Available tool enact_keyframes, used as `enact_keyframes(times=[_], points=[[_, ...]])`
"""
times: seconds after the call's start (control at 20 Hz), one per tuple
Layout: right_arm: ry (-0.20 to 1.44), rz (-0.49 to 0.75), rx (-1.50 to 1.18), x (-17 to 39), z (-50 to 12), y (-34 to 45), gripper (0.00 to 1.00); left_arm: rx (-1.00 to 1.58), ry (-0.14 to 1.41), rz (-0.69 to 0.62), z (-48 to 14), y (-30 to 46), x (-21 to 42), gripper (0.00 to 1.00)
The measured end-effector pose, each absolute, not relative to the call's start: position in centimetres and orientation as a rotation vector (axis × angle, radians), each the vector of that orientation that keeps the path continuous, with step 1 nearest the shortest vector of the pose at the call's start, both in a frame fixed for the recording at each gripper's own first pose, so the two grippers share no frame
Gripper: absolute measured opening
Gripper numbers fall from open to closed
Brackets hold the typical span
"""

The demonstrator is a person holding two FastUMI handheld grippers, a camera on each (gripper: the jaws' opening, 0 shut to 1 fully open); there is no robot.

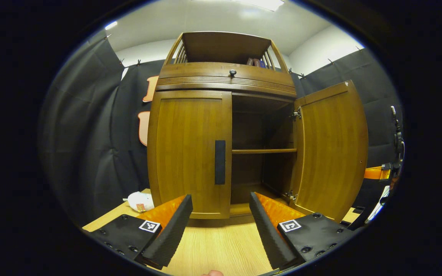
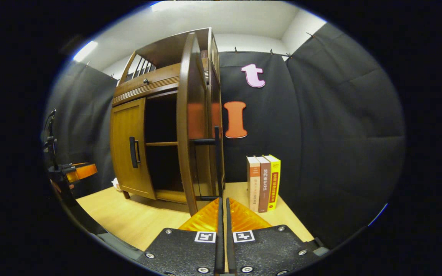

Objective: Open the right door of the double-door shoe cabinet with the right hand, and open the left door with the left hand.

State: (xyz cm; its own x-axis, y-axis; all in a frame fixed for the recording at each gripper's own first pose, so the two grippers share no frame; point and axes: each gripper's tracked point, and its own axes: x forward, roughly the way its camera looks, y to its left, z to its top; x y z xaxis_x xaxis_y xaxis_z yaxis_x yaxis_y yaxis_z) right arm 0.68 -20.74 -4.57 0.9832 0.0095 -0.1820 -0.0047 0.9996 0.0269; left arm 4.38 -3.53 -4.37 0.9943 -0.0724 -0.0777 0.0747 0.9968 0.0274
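In the left gripper view the cabinet (image 1: pixel 221 126) stands on a light wooden tabletop (image 1: pixel 217 249) against the black cloth wall, straight ahead of the left gripper (image 1: pixel 221 222), whose fingers are spread wide apart with nothing between them. The left door (image 1: pixel 190 153) is closed flush, its dark vertical handle (image 1: pixel 220 162) near the inner edge and just above the gap between the fingers. The right door (image 1: pixel 332 149) is swung out wide on its hinges, baring a dark interior with one shelf (image 1: pixel 264 151) across the middle. Above the doors runs a drawer with a small round knob (image 1: pixel 232 72), and over that an open railed top. A small white object (image 1: pixel 141 201) lies on the tabletop by the cabinet's left foot; what it is cannot be told. In the right gripper view the right gripper (image 2: pixel 223 218) sits low on the tabletop with its fingers drawn together, only a thin slit between them, gripping nothing. It is just in front of the open right door, seen here nearly edge-on, with the door's dark handle (image 2: pixel 216 161) above the fingertips and apart from them. Three books (image 2: pixel 263 183) stand upright to the right of the cabinet, by the wall. At the far left edge of this view part of the other gripper shows, blurred and small
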Motion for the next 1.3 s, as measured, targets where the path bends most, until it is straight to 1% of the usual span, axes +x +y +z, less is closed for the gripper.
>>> enact_keyframes(times=[0.05, 0.1, 0.2, 0.25, 0.3, 0.35, 0.4, 0.45, 0.55, 0.6, 0.75, 0.85, 0.9, 0.95, 1.05, 1.1, 1.25, 1.3], points=[[0.178, -0.079, 0.031, 0.1, -4.5, -21.5, 0.02, 0.029, 0.074, -0.075, -4.3, -3.4, 4.9, 0.94], [0.171, -0.135, 0.064, -0.5, -4.3, -21.3, 0.02, 0.035, 0.066, -0.069, -3.9, -3.1, 5.7, 0.94], [0.115, -0.182, 0.122, -1.4, -3.1, -19.0, 0.00, 0.043, 0.058, -0.057, -3.6, -2.7, 7.4, 0.94], [0.077, -0.182, 0.127, -2.2, -1.8, -17.7, 0.00, 0.041, 0.048, -0.054, -3.3, -2.7, 8.3, 0.94], [0.058, -0.177, 0.112, -2.3, -1.1, -16.6, 0.00, 0.039, 0.038, -0.056, -2.9, -2.6, 9.2, 0.99], [0.051, -0.165, 0.083, -2.2, -0.7, -15.6, 0.00, 0.044, 0.027, -0.057, -2.4, -2.6, 10.1, 0.94], [0.046, -0.145, 0.061, -1.9, -0.2, -14.7, 0.00, 0.053, 0.015, -0.058, -1.9, -2.6, 11.1, 0.94], [0.043, -0.118, 0.044, -1.7, 0.4, -13.5, 0.00, 0.061, 0.000, -0.062, -1.4, -2.7, 12.1, 0.96], [0.055, -0.079, 0.032, -0.6, 0.2, -11.8, 0.00, 0.076, 0.000, -0.071, -0.9, -3.1, 14.3, 0.99], [0.067, -0.064, 0.027, 0.1, -0.2, -11.0, 0.00, 0.074, 0.005, -0.083, -0.9, -3.5, 15.2, 0.94], [0.077, -0.007, 0.045, 1.8, -0.9, -8.1, 0.01, 0.076, 0.000, -0.127, -0.7, -5.0, 18.0, 0.94], [0.088, 0.005, 0.023, 3.0, -1.5, -7.4, 0.05, 0.098, -0.008, -0.131, -0.5, -5.5, 19.4, 0.94], [0.097, 0.009, 0.010, 3.6, -1.8, -7.2, 0.13, 0.101, -0.013, -0.135, -0.5, -5.8, 20.2, 0.94], [0.101, 0.022, 0.011, 3.9, -2.0, -6.8, 0.19, 0.104, -0.011, -0.141, -0.6, -6.4, 21.0, 0.94], [0.092, 0.036, 0.028, 4.2, -1.8, -6.2, 0.39, 0.113, -0.007, -0.134, -0.9, -6.9, 22.6, 0.94], [0.089, 0.041, 0.038, 4.5, -1.7, -6.0, 0.45, 0.106, 0.004, -0.138, -1.1, -7.1, 23.0, 0.95], [0.083, 0.023, 0.048, 4.3, -1.6, -6.5, 0.69, 0.079, 0.006, -0.128, -1.2, -7.4, 24.1, 0.96], [0.084, 0.017, 0.043, 4.4, -1.6, -6.7, 0.77, 0.081, 0.004, -0.106, -1.1, -7.1, 24.2, 0.96]])
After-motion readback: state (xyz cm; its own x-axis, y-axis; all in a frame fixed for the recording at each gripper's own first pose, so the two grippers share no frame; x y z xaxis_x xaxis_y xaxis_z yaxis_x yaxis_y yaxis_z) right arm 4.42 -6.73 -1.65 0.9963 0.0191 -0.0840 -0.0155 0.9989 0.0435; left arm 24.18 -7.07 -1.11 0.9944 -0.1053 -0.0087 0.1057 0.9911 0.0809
